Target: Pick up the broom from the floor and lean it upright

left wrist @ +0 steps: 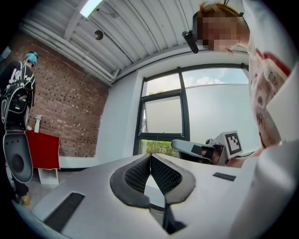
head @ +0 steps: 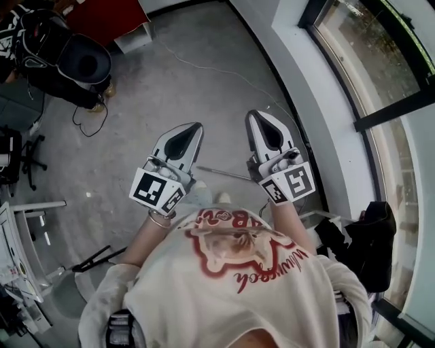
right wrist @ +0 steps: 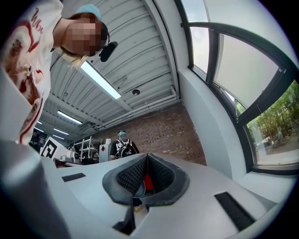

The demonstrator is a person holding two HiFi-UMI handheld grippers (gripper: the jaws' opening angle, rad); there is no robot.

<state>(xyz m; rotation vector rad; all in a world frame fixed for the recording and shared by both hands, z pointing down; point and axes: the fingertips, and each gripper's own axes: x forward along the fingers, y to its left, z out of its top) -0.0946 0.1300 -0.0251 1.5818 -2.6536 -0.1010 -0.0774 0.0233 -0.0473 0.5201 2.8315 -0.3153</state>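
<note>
A thin grey rod (head: 221, 174), perhaps the broom's handle, lies on the concrete floor between and below my two grippers. Its ends are hidden behind them, and no broom head shows. In the head view my left gripper (head: 193, 128) is held out level in front of my chest, shut and empty. My right gripper (head: 254, 115) is beside it, also shut with nothing in it. In the left gripper view the pads (left wrist: 159, 173) meet at the tip, and the right gripper (left wrist: 198, 149) shows against a window. In the right gripper view the pads (right wrist: 161, 175) are pressed together.
A person in black with a backpack (head: 64, 58) stands at the far left near a red cabinet (head: 109, 19). A cable (head: 88, 126) trails on the floor. The curved window wall (head: 340, 115) runs along the right, with a black bag (head: 370, 234) below it. White shelving (head: 20, 234) stands at the left.
</note>
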